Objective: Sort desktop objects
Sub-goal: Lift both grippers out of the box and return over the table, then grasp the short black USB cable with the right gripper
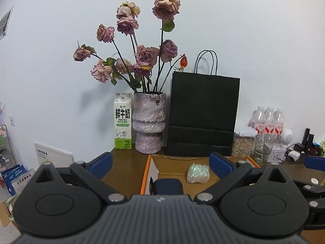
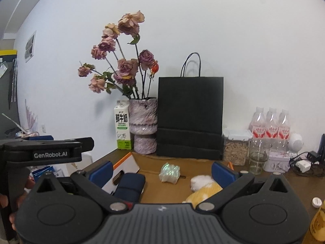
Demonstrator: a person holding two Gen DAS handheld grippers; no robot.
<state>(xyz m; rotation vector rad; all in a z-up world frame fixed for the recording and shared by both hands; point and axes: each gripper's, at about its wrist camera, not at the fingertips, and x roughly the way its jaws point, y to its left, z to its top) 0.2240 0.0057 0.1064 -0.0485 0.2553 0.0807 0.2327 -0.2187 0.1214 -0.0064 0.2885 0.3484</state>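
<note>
Left wrist view: brown desk (image 1: 126, 170) against white wall; milk carton (image 1: 123, 121), vase (image 1: 148, 122), black bag (image 1: 203, 113), bottles (image 1: 268, 121) along the back, left to right. Cardboard box (image 1: 174, 160) at lower centre holds navy case (image 1: 167, 186) and iridescent packet (image 1: 198, 173). Left gripper (image 1: 162, 162) level, jaws wide, empty. Right wrist view: plush toy (image 2: 205, 185) right of packet; right gripper (image 2: 162, 169) wide, empty.

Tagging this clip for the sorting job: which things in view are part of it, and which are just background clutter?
Likely part of the job:
cardboard box
iridescent packet
navy case
yellow-and-white plush
left gripper and right gripper, jaws open

Just lying about:
vase of dried roses
milk carton
black paper bag
water bottles
glass jar
</note>
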